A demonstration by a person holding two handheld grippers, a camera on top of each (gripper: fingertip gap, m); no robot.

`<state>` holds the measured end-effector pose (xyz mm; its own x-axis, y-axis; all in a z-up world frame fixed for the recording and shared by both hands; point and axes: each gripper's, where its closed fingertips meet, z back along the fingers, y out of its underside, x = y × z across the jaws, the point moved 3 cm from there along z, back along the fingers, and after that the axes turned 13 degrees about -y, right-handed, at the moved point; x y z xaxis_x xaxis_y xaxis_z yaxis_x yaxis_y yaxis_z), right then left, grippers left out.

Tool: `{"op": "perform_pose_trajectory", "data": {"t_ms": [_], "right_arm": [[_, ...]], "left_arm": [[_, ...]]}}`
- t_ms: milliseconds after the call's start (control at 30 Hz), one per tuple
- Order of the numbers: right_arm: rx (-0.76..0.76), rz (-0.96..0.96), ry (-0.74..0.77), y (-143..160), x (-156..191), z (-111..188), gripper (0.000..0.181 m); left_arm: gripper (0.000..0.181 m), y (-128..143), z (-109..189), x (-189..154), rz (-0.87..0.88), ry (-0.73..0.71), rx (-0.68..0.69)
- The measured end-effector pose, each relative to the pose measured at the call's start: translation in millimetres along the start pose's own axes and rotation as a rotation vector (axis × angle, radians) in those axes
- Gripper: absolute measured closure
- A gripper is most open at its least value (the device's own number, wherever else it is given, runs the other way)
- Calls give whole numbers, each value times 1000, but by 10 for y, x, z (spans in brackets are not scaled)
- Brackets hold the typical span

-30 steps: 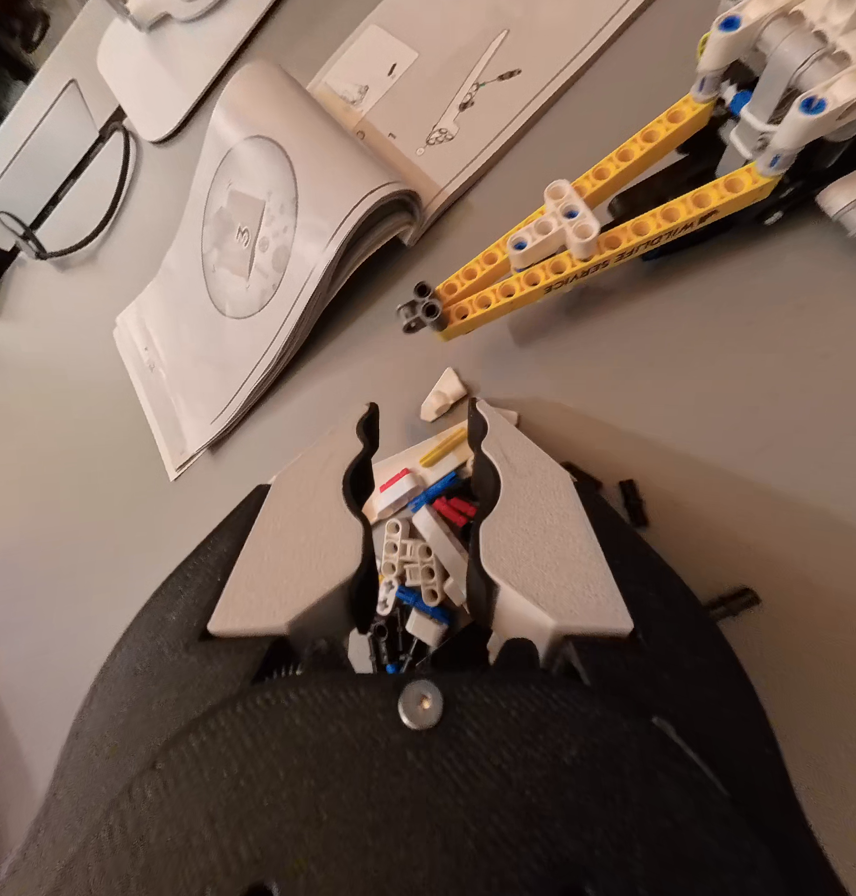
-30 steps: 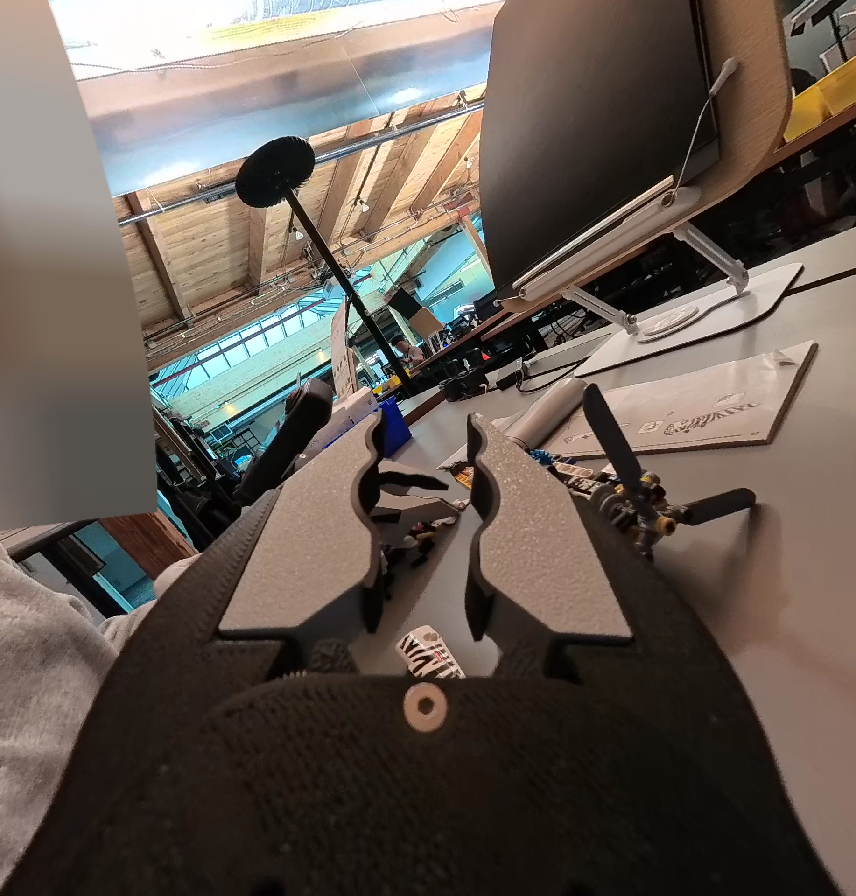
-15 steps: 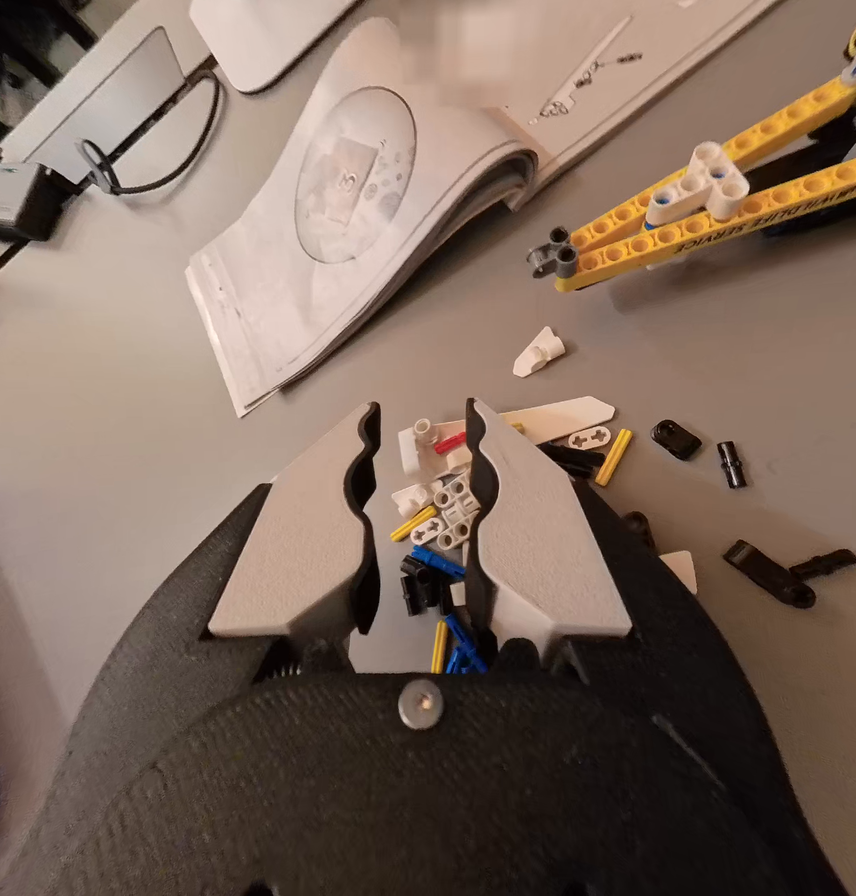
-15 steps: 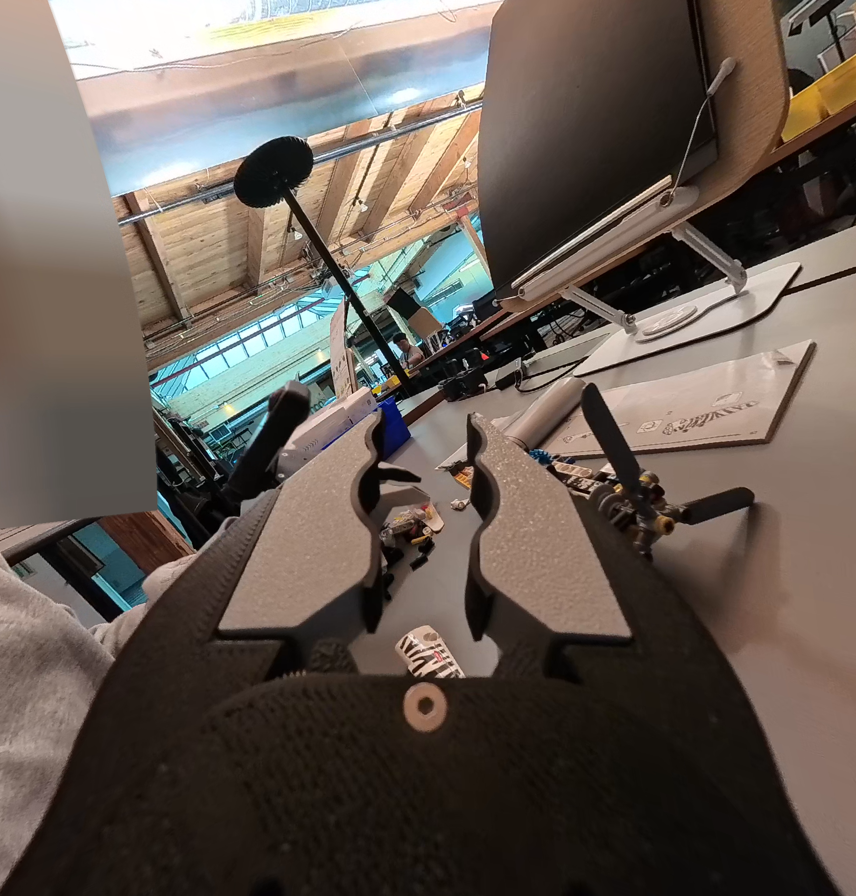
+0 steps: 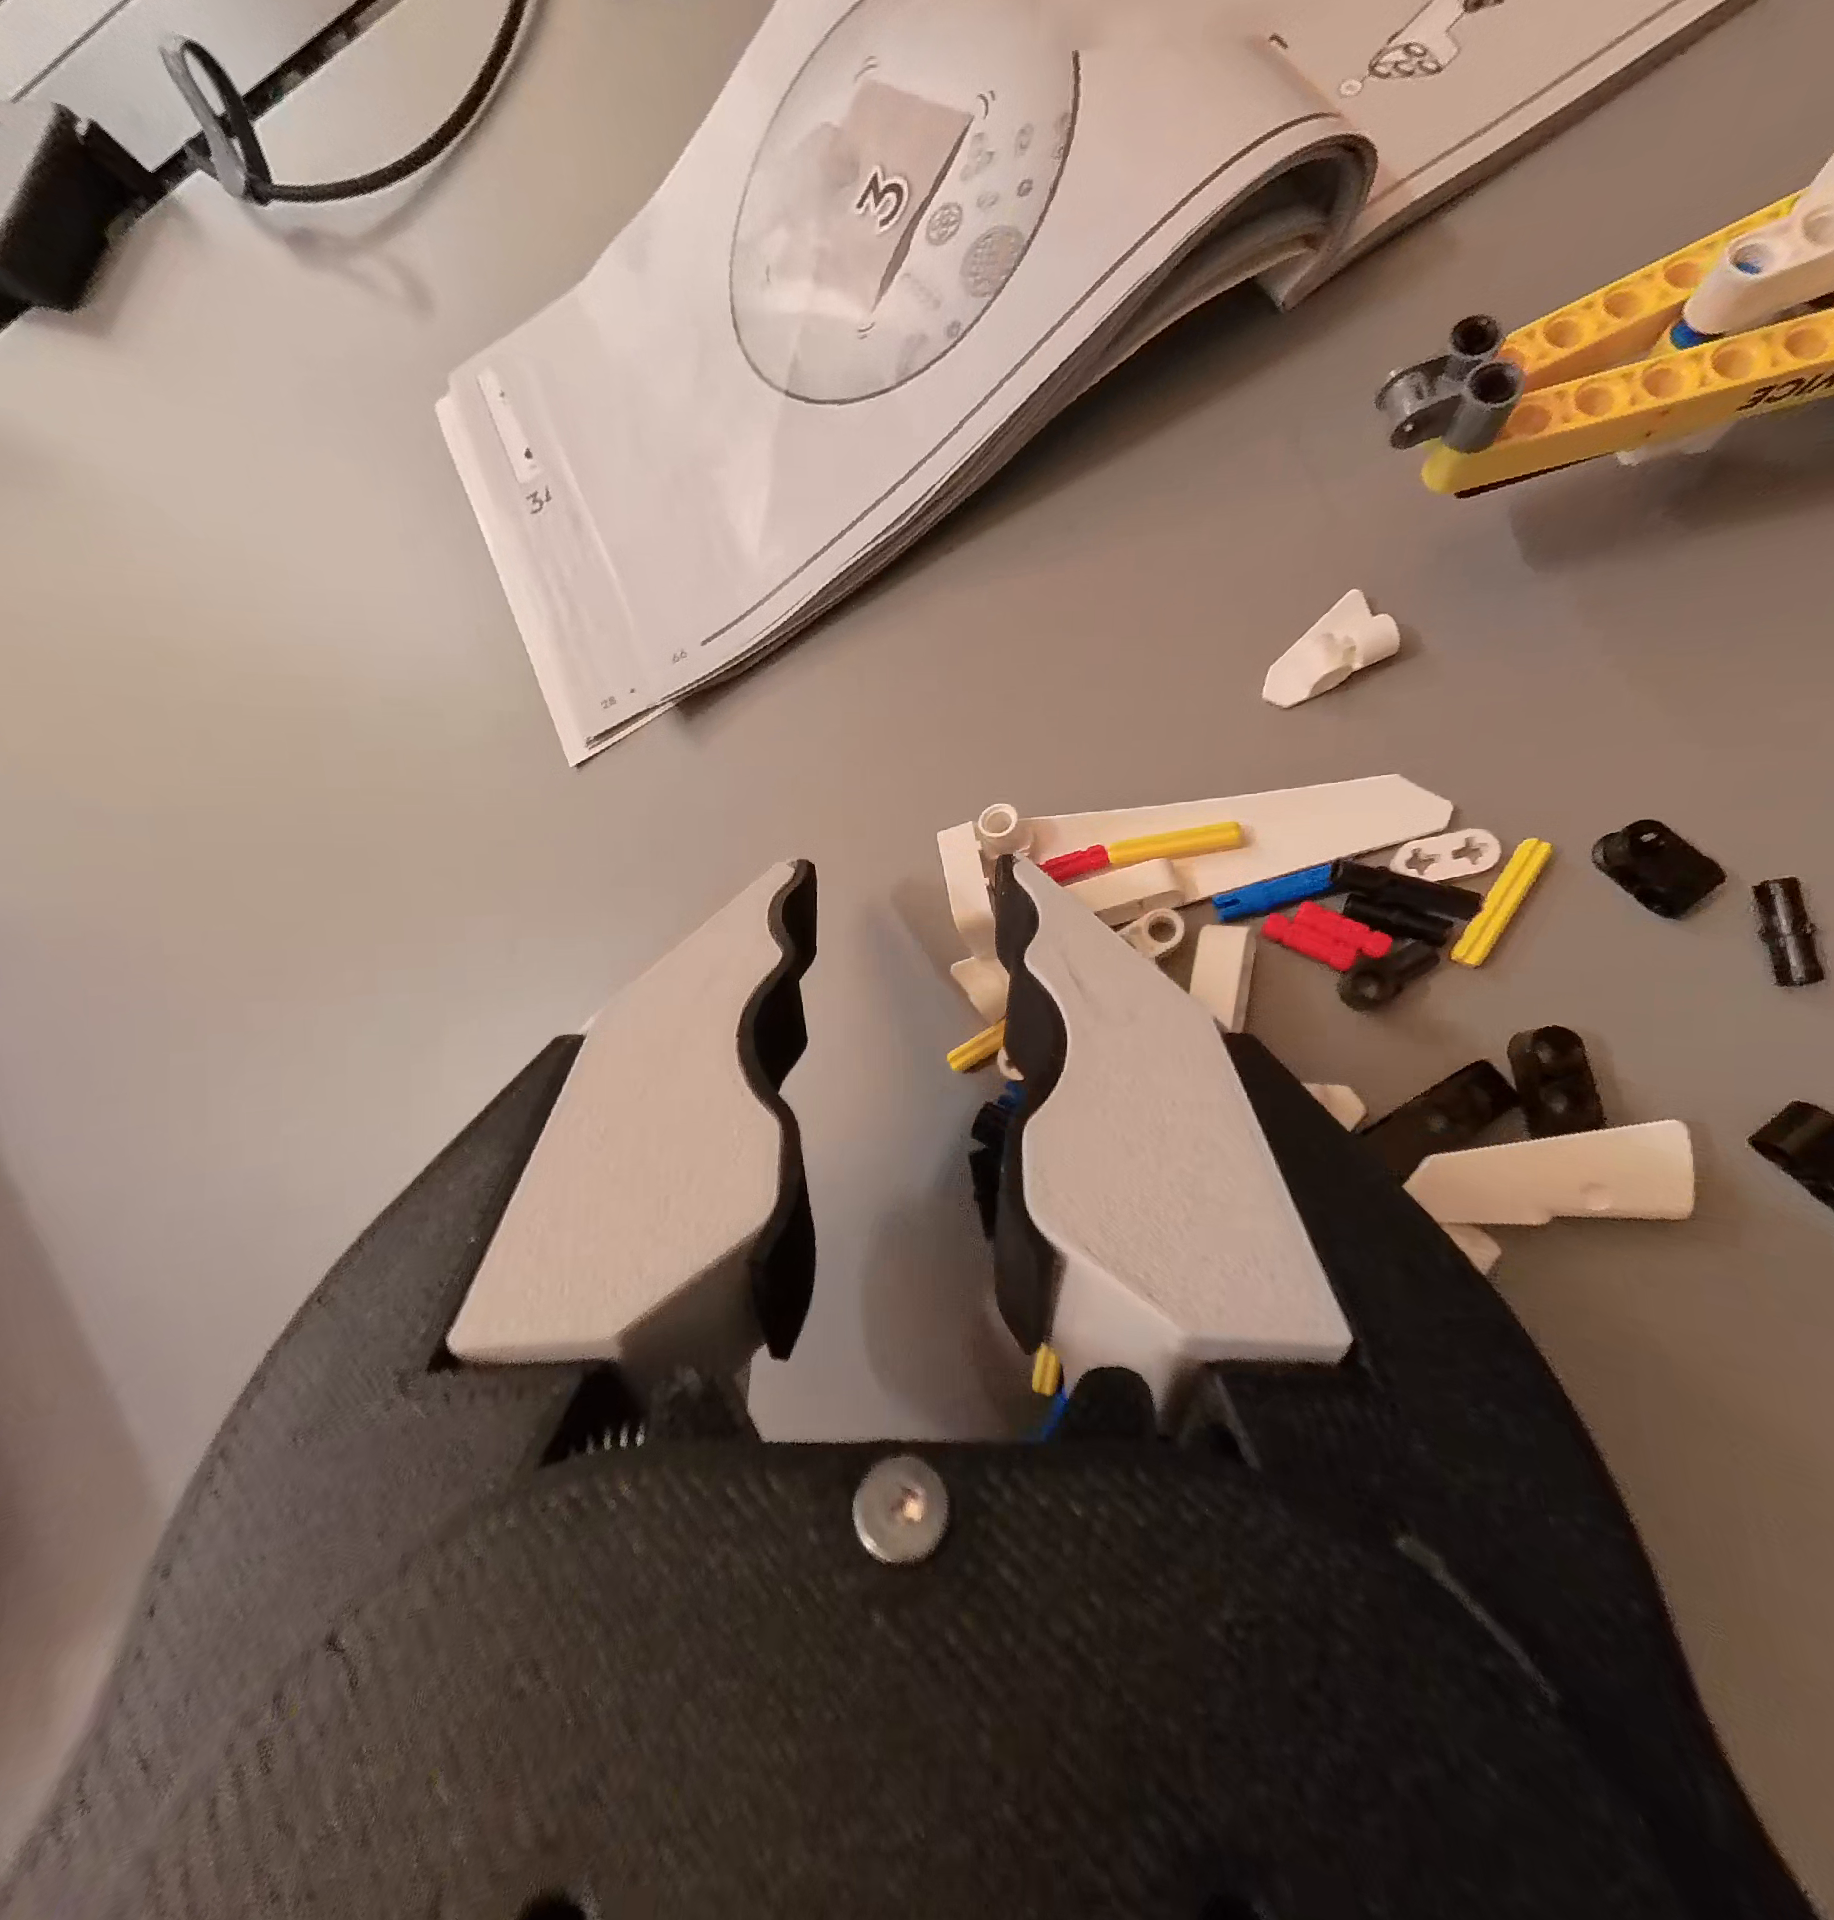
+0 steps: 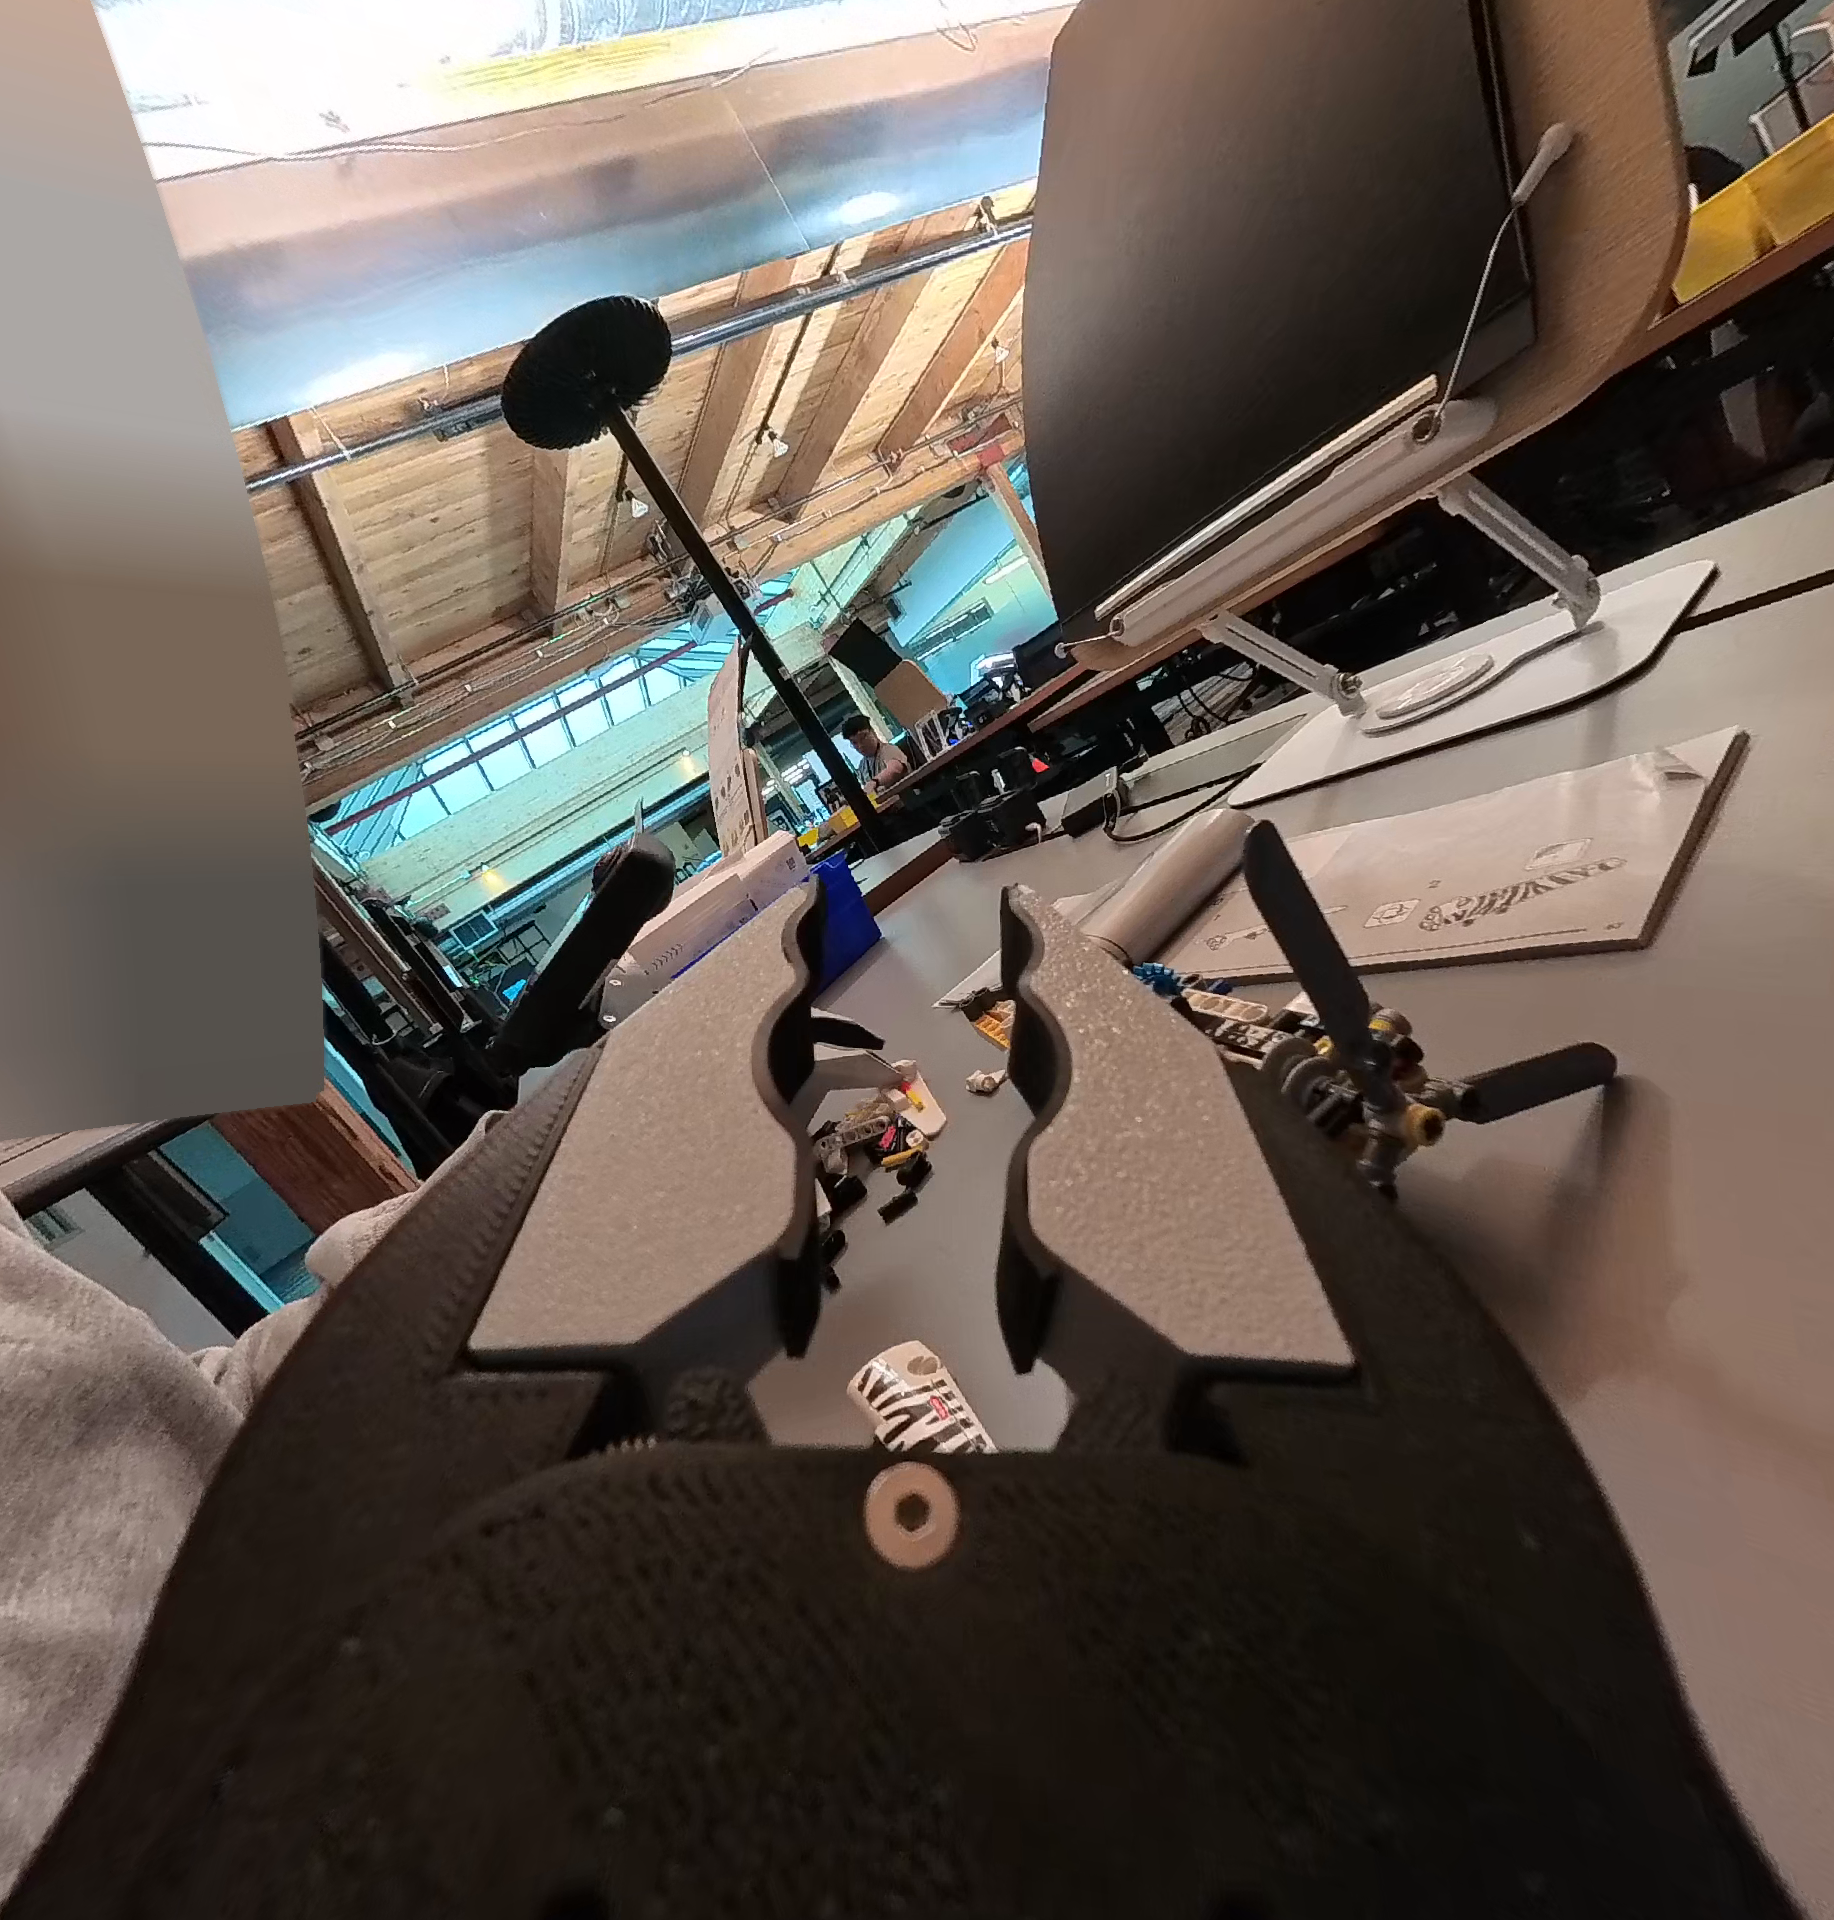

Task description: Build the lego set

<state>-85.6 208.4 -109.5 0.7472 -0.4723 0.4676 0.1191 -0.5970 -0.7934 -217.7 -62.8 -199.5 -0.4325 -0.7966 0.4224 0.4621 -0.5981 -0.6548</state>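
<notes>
Both grippers, left gripper (image 5: 905, 883) and right gripper (image 6: 911, 904), parted and empty above the grey table (image 5: 269, 831).

Right gripper (image 6: 908, 904) open, empty, w/ zebra-striped piece (image 6: 918, 1405) on table (image 6: 1619, 1299) below

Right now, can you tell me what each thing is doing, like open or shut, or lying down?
left gripper: open, empty, over bare table beside the pile.
right gripper: open, empty.
instruction booklet: open, pages curled up.
loose pieces: scattered flat on the table.
yellow beams: joined together, lying on the table.
rotor: assembled, one blade pointing up.
striped piece: lying flat below the right gripper.
</notes>
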Motion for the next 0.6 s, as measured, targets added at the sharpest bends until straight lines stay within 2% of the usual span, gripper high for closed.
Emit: {"op": "perform_pose_trajectory", "data": {"t_ms": [600], "right_arm": [[-2, -5, 0, 0, -2, 2, 150]], "left_arm": [[146, 377, -47, 608, 122, -102, 73]]}}
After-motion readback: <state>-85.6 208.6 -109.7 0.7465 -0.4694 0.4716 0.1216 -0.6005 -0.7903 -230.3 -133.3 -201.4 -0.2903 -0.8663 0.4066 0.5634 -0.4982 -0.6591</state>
